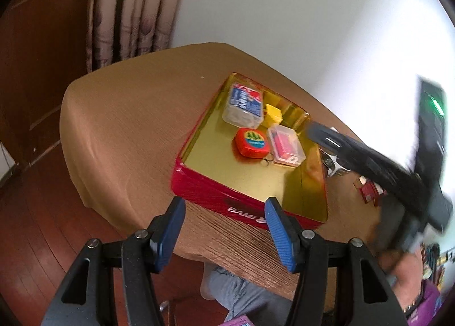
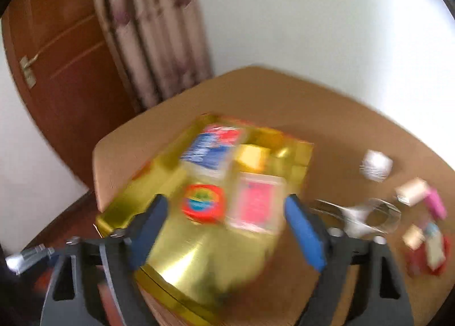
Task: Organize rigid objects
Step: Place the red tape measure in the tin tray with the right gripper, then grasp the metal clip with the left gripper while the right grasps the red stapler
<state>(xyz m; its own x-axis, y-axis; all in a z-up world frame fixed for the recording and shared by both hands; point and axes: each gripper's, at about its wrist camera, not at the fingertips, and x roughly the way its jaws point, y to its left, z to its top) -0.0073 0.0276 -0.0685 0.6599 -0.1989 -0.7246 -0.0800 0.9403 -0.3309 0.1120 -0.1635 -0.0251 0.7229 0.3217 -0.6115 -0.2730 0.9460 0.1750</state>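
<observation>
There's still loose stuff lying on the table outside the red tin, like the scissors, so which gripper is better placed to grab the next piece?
Probably the right gripper. It is open, and the scissors lie just beside its right finger, outside the tin. The left gripper, also open, sits at the tin's near-left side, farther off.

The tin's gold near half lies bare; four small items crowd its far end.

- The left tool hangs with jaws apart before a red tin on the table.
- Inside the tin: a red tape measure, yellow box, pink-filled clear case and blue-labelled clear box.
- The blurred right tool reaches across from the right.
</observation>
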